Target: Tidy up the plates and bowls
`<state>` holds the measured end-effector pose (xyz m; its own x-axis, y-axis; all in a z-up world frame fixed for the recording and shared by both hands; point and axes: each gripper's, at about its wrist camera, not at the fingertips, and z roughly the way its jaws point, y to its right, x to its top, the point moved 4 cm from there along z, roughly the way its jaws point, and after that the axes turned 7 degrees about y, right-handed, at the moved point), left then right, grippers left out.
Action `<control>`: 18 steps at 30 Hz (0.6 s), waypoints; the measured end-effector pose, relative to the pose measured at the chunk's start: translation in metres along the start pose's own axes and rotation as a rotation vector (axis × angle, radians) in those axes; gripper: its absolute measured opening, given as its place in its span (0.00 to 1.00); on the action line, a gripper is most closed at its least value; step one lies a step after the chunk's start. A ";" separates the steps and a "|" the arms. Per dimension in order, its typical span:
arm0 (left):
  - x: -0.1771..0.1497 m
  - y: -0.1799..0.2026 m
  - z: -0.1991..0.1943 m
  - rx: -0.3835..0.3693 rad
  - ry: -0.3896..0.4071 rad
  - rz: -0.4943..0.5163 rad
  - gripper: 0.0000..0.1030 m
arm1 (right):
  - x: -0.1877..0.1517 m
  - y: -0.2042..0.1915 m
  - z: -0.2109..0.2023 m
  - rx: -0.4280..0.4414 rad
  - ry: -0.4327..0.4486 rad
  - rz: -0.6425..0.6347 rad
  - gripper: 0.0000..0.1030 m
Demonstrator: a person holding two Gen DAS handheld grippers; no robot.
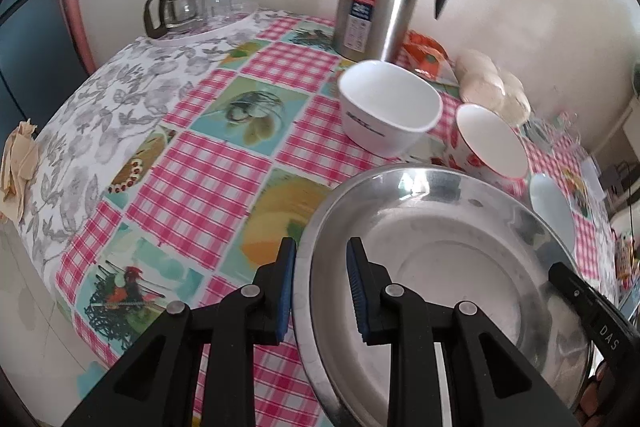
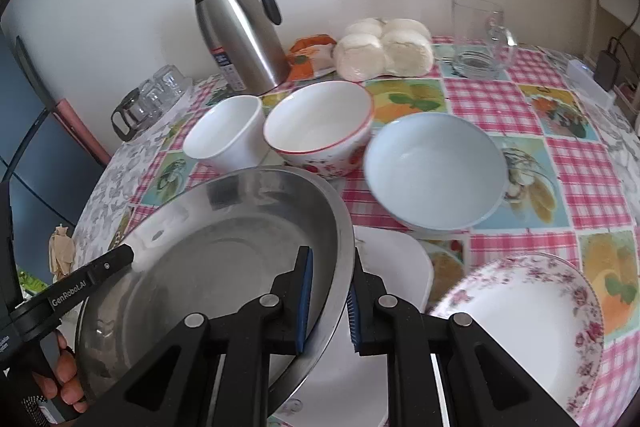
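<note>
A wide steel plate (image 1: 440, 259) is held between both grippers above the table's front. My left gripper (image 1: 320, 251) is shut on its left rim. My right gripper (image 2: 332, 259) is shut on its right rim (image 2: 340, 227). Each view shows the other gripper's finger on the far rim. Behind the plate stand a white cup-shaped bowl (image 2: 228, 135), a red-rimmed floral bowl (image 2: 320, 123) and a pale blue bowl (image 2: 436, 167). A white square plate (image 2: 400, 267) lies partly under the steel plate. A pink floral plate (image 2: 520, 327) sits at the front right.
A steel thermos jug (image 2: 240, 31) stands at the back by the wall. A tray with a glass teapot and glasses (image 1: 200, 7) is at the back left. Bagged buns (image 2: 384, 47) and a glass mug (image 2: 480, 35) are at the back right. Crumpled tissue (image 1: 20, 163) lies at the left edge.
</note>
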<state>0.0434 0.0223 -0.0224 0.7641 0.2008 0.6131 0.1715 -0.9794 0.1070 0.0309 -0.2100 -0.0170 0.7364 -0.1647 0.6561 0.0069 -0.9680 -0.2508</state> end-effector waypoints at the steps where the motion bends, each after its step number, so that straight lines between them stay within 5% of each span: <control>1: -0.001 0.004 0.000 -0.002 -0.002 0.009 0.26 | -0.001 0.003 -0.001 -0.004 -0.001 0.003 0.16; 18: -0.023 0.037 0.010 -0.018 -0.102 0.120 0.26 | -0.016 0.038 -0.002 -0.071 -0.051 0.041 0.18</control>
<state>0.0382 -0.0183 -0.0407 0.8379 0.0823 0.5396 0.0642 -0.9966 0.0523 0.0179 -0.2448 -0.0352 0.7683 -0.1960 0.6093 -0.0703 -0.9720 -0.2241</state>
